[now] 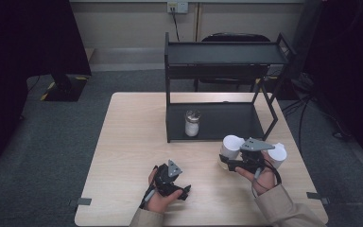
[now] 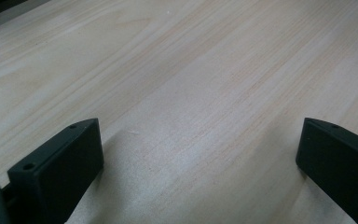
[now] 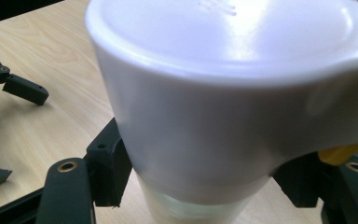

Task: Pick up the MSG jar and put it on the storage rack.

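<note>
A white-lidded jar is standing upright on the wooden table, its long axis running vertically and its lid facing up, near the front right of the table just ahead of the black 2-tier shelf rack. In the right gripper view the jar's broad white lid is sitting over a clear glass body. The right gripper is reaching in from the jar's near right side, and its 2 jaws are closing on the glass just below the lid, 1 on each side. The right hand is sitting behind it, wrist low, sleeve coming in from the bottom edge. Another white-lidded container is standing just beside that gripper on its right.

The left gripper is lying low over the table at the front centre, pointing right, with the left hand wrapping around it. In the left gripper view its jaws are standing wide apart over bare wood, holding nothing.

A small glass jar is standing upright on the rack's lower tier.
</note>
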A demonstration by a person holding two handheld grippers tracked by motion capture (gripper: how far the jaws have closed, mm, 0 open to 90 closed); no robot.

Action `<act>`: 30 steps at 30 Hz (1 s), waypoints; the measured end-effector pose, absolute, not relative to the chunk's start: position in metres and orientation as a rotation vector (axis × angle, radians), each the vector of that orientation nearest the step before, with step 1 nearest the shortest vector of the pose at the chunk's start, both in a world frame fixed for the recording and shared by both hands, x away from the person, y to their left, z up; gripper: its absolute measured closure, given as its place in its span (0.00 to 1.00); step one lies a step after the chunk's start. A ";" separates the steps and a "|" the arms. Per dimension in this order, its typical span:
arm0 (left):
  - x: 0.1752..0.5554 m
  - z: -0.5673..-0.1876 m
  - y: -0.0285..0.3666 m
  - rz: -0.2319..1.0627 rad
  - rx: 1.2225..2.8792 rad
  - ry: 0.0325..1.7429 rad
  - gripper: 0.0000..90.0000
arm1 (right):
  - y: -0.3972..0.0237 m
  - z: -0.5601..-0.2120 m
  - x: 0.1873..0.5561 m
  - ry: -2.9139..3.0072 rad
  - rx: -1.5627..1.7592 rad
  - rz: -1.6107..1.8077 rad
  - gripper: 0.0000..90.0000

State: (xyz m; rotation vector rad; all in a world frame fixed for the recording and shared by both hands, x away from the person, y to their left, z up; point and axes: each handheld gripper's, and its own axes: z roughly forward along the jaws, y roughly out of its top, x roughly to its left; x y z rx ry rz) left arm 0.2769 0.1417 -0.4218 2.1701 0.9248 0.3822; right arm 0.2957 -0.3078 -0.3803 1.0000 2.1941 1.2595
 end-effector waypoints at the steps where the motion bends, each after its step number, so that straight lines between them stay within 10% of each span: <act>1: 0.277 -0.422 0.142 0.382 2.170 0.925 0.00 | -0.307 -0.380 0.296 2.192 1.004 1.257 0.34; 30: 0.277 -0.422 0.142 0.382 2.170 0.926 0.00 | -0.291 -0.378 0.327 2.159 1.051 1.226 0.34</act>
